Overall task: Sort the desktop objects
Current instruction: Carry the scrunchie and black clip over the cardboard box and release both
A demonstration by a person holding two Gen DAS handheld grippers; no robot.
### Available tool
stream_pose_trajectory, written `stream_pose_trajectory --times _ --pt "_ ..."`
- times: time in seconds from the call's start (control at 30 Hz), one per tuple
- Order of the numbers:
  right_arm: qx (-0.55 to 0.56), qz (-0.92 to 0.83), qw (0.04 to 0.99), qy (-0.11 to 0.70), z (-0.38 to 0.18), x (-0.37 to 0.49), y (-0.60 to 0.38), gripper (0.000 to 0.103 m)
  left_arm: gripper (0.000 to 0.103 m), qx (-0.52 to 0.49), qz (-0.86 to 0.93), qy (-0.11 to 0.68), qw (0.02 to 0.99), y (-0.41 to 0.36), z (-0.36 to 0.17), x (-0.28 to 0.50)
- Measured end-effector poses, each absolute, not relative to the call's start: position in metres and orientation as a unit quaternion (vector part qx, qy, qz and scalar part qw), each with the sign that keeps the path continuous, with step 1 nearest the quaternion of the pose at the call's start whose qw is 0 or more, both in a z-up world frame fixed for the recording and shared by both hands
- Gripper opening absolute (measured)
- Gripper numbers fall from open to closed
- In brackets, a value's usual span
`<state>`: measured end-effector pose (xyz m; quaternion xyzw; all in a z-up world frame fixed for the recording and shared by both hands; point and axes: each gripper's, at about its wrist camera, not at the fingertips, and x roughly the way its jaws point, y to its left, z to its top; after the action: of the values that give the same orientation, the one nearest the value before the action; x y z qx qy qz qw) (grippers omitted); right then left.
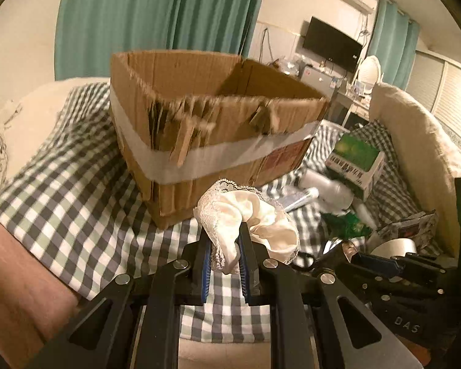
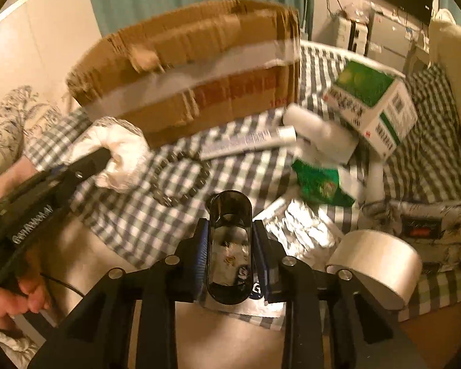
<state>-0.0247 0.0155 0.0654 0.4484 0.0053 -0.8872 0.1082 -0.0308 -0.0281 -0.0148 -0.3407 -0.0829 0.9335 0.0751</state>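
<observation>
Item one: my left gripper (image 1: 225,253), fingers clamped on a cream satin scrunchie (image 1: 249,215) with a lace edge, just before the torn corrugated cardboard box (image 1: 199,117) on the checked cloth (image 1: 61,184).

Item two: my right gripper (image 2: 230,246), fingers clamped on a glossy dark oval-mouthed container (image 2: 229,230).

Rightward: beaded bracelet (image 2: 181,181), tape roll (image 2: 375,261).

The cardboard box (image 1: 218,129) is brown, banded with pale tape and faded red print. Under it lies a cloth (image 1: 76,184) checked in grey, white and pale green. The lace-edged scrunchie (image 1: 249,215) is cream. Right of the box, a carton (image 2: 372,104) is green and white, and the tape roll (image 2: 375,264) off-white. Curtains (image 1: 156,9) are teal.
</observation>
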Motion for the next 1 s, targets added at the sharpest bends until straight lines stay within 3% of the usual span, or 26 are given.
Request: stream_pose_trajectory --times 0.63,1.0 --pt "0.313 -0.933 0.173 -0.045 0.184 -0.052 0.005 0.027 0.015 -0.240 0.964 -0.088 0.067 -0.044 0.101 -0.038" --pt "0.291 -0.934 0.193 -0.073 0.193 -0.117 -0.022 0.027 0.015 -0.251 0.964 -0.080 0.042 -0.063 0.099 -0.099"
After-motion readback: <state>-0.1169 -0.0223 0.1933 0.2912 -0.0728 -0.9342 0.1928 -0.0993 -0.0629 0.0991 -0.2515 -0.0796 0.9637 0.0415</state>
